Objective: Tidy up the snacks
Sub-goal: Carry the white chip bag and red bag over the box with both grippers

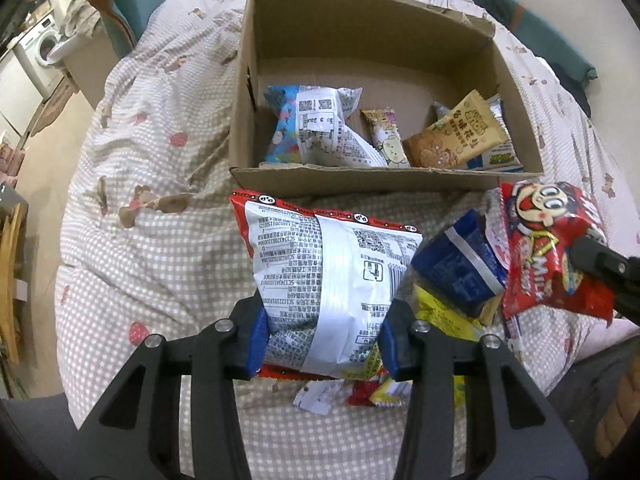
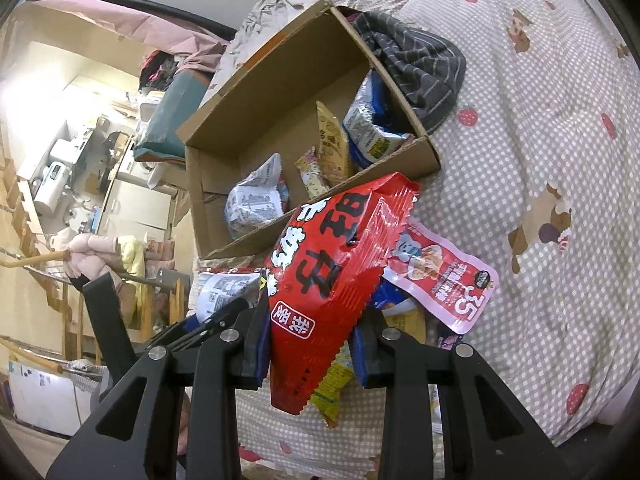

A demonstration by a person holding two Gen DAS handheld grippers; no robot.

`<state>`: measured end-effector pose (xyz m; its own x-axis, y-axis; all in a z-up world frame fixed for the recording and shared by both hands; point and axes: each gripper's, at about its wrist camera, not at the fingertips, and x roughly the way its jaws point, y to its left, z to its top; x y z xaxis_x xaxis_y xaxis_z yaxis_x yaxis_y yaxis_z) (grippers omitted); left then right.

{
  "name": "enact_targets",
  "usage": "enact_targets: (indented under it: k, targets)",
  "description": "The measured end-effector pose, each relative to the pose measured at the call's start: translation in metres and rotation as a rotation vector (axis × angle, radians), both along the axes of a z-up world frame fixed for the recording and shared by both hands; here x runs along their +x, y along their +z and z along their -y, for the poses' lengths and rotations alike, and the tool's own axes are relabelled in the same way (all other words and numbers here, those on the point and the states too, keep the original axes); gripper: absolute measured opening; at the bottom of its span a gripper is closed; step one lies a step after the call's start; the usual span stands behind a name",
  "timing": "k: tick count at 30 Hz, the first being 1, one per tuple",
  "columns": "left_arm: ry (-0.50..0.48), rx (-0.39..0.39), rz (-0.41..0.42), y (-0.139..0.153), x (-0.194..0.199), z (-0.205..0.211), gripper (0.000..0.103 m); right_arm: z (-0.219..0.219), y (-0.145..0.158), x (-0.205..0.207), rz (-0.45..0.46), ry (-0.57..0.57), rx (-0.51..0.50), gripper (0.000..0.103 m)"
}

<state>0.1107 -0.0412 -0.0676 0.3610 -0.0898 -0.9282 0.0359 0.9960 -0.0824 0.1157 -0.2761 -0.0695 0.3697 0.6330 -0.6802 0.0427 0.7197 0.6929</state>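
My left gripper (image 1: pixel 322 340) is shut on a red and white snack bag (image 1: pixel 332 276), label side up, held just in front of the cardboard box (image 1: pixel 360 182). My right gripper (image 2: pixel 310 354) is shut on a red milk-candy bag (image 2: pixel 336 264), which also shows in the left wrist view (image 1: pixel 552 252) at the right. The box (image 2: pixel 320 236) holds several snack packets (image 1: pixel 320 128). A pile of loose snacks lies on the bed: a blue pack (image 1: pixel 460 268), yellow packs (image 1: pixel 440 316) and a pink pouch (image 2: pixel 444 280).
The box sits on a bed with a checked quilt (image 1: pixel 140 260). A grey striped garment (image 2: pixel 416 60) lies behind the box. A washing machine (image 1: pixel 40 48) and furniture stand beyond the bed's left edge. The bed edge is close below both grippers.
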Motion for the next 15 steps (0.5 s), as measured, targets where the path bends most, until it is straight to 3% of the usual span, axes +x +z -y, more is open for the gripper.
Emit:
enact_targets:
  k: [8,15]
  targets:
    - [0.011,-0.003,0.051,0.036,-0.012,-0.004,0.041,0.003,0.017,-0.002,0.067,-0.001,0.047,0.033]
    - [0.037,0.004,0.135,0.069,0.011,-0.021,0.041,0.013,0.041,-0.008,0.188,-0.022,0.116,0.033]
